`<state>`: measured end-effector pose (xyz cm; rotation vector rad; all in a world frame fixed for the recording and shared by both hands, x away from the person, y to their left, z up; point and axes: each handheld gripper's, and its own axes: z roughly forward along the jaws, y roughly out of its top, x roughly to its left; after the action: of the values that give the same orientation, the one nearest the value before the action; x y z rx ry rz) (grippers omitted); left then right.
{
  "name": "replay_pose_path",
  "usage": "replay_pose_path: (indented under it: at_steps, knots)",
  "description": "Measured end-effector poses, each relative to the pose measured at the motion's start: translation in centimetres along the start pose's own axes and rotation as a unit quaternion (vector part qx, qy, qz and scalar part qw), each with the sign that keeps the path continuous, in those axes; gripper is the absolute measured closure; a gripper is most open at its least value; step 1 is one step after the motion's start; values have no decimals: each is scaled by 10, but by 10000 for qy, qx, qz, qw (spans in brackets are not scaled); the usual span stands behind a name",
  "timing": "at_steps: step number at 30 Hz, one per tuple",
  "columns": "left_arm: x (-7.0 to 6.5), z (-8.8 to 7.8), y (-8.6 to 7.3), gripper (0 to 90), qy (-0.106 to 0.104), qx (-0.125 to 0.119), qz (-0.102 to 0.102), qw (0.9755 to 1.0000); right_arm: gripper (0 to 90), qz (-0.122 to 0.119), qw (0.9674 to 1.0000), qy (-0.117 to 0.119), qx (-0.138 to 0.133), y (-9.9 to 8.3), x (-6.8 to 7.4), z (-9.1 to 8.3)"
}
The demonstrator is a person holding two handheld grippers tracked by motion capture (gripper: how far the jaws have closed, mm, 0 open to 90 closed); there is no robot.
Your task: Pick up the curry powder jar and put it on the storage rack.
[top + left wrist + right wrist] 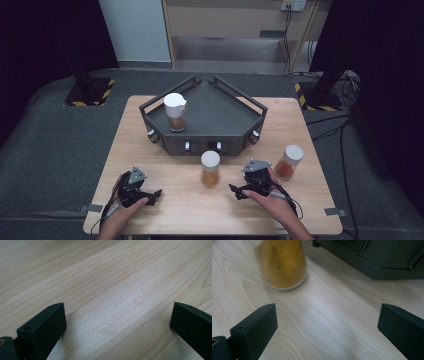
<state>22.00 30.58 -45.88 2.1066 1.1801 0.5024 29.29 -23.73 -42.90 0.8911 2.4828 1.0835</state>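
Observation:
My left gripper point(153, 196) rests near the table's front left, held by a hand, jaws pointing right. In the left gripper view it point(118, 311) stands open over bare wood. My right gripper point(236, 192) is at the front right, jaws pointing left toward a white-capped jar of yellow powder point(210, 169). In the right gripper view it point(328, 312) is open with nothing between its jaws, and the yellow jar point(283, 265) stands ahead to the left, apart from them. A jar of orange-red powder point(289, 162) stands just right of the right hand. A third jar point(175, 112), brown-filled, stands on the dark rack point(220, 115).
The dark angular rack point(372, 260) with raised rails and front knobs takes up the back middle of the wooden table point(165, 165). Cables trail from both grippers toward the front edge. Grey floor and dark stands surround the table.

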Motion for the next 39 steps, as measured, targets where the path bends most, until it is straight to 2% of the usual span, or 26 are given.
replay_pose_path:
  at_steps: [21,39]
  knots:
    - [0,0,0,0,-6,-1,-14,10000,30,-157,9998,-49,-96,21,-2,-11]
    - [-1,0,0,0,14,-4,-24,10000,32,-265,9996,-12,-125,37,5,-12]
